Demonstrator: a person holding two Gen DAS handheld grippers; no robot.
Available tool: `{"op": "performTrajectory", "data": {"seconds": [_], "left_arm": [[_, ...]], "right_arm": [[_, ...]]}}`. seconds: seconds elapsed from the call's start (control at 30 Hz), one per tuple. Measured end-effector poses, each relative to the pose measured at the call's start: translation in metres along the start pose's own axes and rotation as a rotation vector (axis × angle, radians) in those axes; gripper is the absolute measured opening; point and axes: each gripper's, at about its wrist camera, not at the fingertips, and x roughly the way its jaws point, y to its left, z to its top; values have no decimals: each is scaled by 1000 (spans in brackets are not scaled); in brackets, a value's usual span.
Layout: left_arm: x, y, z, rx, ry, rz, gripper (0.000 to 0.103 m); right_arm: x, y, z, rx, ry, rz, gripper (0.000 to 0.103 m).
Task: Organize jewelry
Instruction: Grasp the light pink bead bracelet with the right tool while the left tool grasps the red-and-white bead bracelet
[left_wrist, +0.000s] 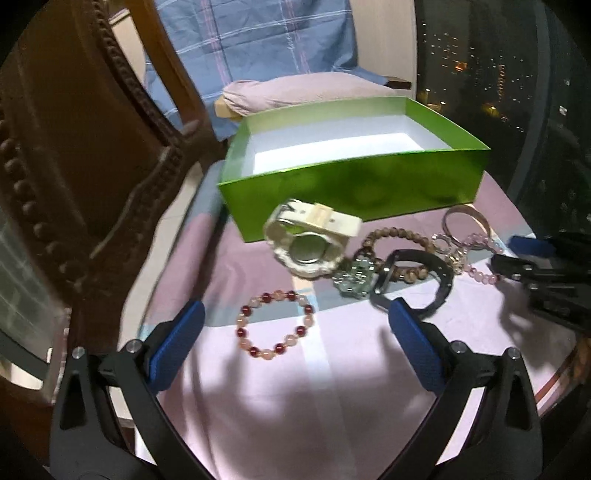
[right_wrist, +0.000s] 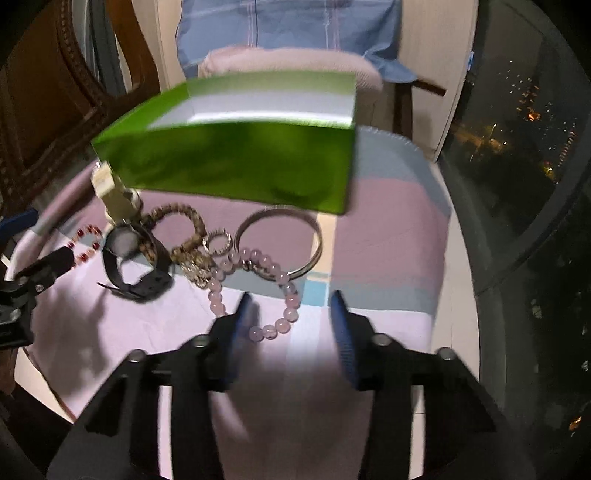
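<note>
**Two grippers coming down on two bead bracelets**

The right gripper (right_wrist: 291, 314) is standing part open over the pink bead bracelet (right_wrist: 258, 295), and we are seeing the near arc of beads lying between its blue pads, though the blur is keeping us from telling whether they are pressing yet. The left gripper (left_wrist: 295, 328) is gaping wide and holding nothing, with the red and peach bracelet (left_wrist: 275, 325) lying flat between its fingers on the pink cloth (left_wrist: 332, 387).

We are judging the step as picking up one bracelet per hand for the green box (left_wrist: 351, 184), which is sitting open and bare at the back of the table. To do it well, we are wanting each pair of pads straddling a single strand of beads, not the whole ring. The pink bracelet is touching the metal bangle (right_wrist: 280, 240) and a small ring (right_wrist: 218, 242), so we are lifting slowly there to avoid dragging them. The white watch (left_wrist: 310, 240) and black watch (left_wrist: 413, 284) are waiting nearby.
</note>
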Motion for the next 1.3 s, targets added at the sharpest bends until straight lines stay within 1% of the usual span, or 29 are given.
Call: {"op": "performTrajectory", "data": {"seconds": [0.1, 0.2, 0.23, 0.27, 0.37, 0.5, 0.6, 0.63, 0.7, 0.77, 0.83, 0.9, 0.93, 0.97, 1.03, 1.07, 1.1, 1.13, 1.2, 1.23, 1.27, 1.3], "left_arm": [[3, 1, 2, 2, -9, 16, 96], [7, 8, 5, -32, 1, 16, 96], [8, 10, 5, -42, 4, 15, 96], [9, 12, 5, -50, 6, 14, 96], [10, 13, 6, -56, 6, 19, 96], [13, 16, 5, -70, 20, 9, 96], [15, 16, 3, -63, 22, 2, 96], [16, 15, 2, -58, 24, 2, 96], [19, 13, 2, -47, 28, 2, 96], [23, 11, 1, -38, 40, 13, 95], [31, 11, 1, -29, 71, 22, 86], [38, 13, 0, -31, 91, 35, 71], [41, 14, 0, -32, 103, 37, 68], [43, 16, 0, -40, 99, 26, 65], [45, 18, 0, -44, 97, 14, 63], [46, 17, 1, -39, 96, 6, 59], [46, 17, 2, -37, 97, -1, 52], [46, 15, 2, -31, 96, -2, 49], [46, 11, 3, -2, 93, 12, 30], [46, 10, 3, 3, 92, 23, 26], [46, 11, 3, 5, 90, 45, 15], [46, 15, 2, -3, 91, 47, 11]], "right_arm": [[4, 1, 4, -4, -13, 10, 36], [7, 4, 5, -13, -20, 20, 22], [8, 6, 6, -21, -21, 27, 13], [8, 8, 8, -23, -18, 35, 9], [7, 9, 8, -17, -14, 66, 8], [-5, 6, 9, 9, -47, 101, 8], [-28, 4, 12, 39, -117, 164, 8], [-38, 2, 13, 54, -153, 184, 8], [-51, -1, 13, 70, -201, 211, 8], [-55, -5, 13, 85, -208, 215, 8], [-53, -8, 12, 93, -191, 222, 8], [-51, -7, 12, 91, -180, 220, 8], [-50, -7, 11, 88, -172, 222, 8], [-50, -6, 11, 88, -169, 225, 8], [-50, -5, 10, 84, -171, 229, 8], [-52, -4, 10, 80, -174, 231, 8], [-52, -3, 9, 77, -176, 231, 8], [-53, -1, 10, 72, -179, 230, 8], [-54, 0, 8, 67, -179, 231, 8], [-53, 0, 8, 67, -179, 231, 8], [-54, 0, 8, 67, -179, 232, 8], [-53, 0, 8, 65, -180, 230, 8]]}}
